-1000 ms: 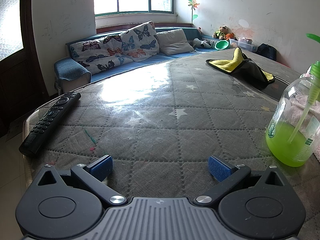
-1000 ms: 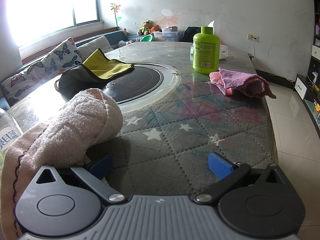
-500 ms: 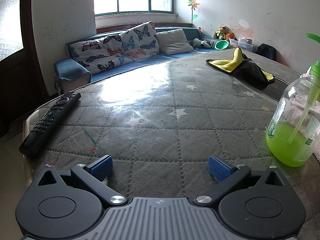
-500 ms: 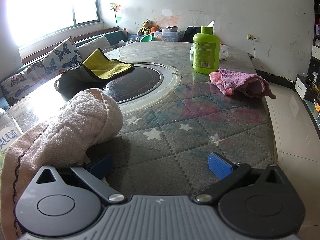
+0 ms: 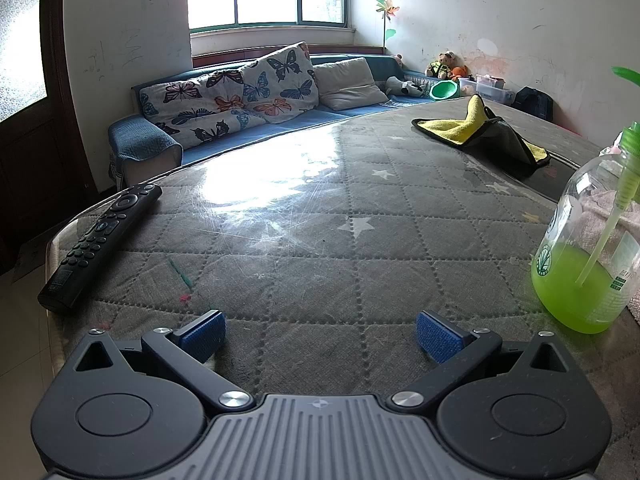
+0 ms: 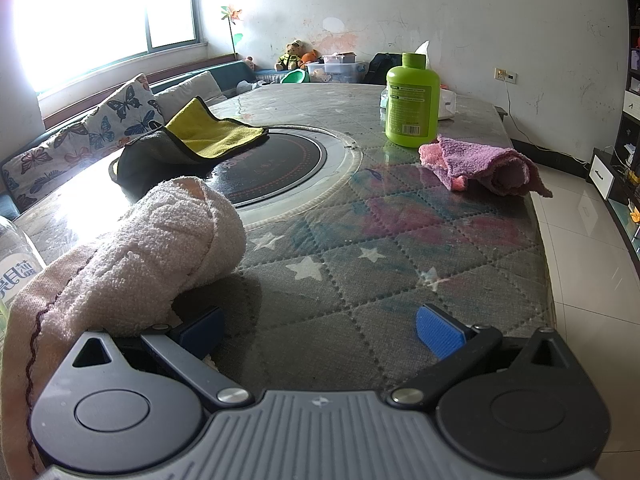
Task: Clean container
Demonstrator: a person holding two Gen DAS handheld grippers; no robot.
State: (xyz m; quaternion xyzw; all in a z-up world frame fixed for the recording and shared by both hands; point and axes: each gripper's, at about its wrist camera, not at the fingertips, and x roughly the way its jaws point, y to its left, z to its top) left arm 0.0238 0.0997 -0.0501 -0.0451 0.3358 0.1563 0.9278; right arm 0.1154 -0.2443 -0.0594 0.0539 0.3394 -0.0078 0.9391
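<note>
Nothing has moved since the earlier frames — both grippers sit low over the table (image 5: 304, 232) exactly as before, so the cleaning has not begun. Left gripper (image 5: 318, 334): jaws spread wide, empty. Right gripper (image 6: 318, 330): likewise parted, holding nothing. At the left view's 3 o'clock stands the clear pump bottle (image 5: 588, 248) of green liquid — probably the container meant, though a green bottle (image 6: 412, 100) stands at the right view's 1 o'clock. A cream towel (image 6: 132, 256) lies at 9 o'clock, just beside the right gripper.
</note>
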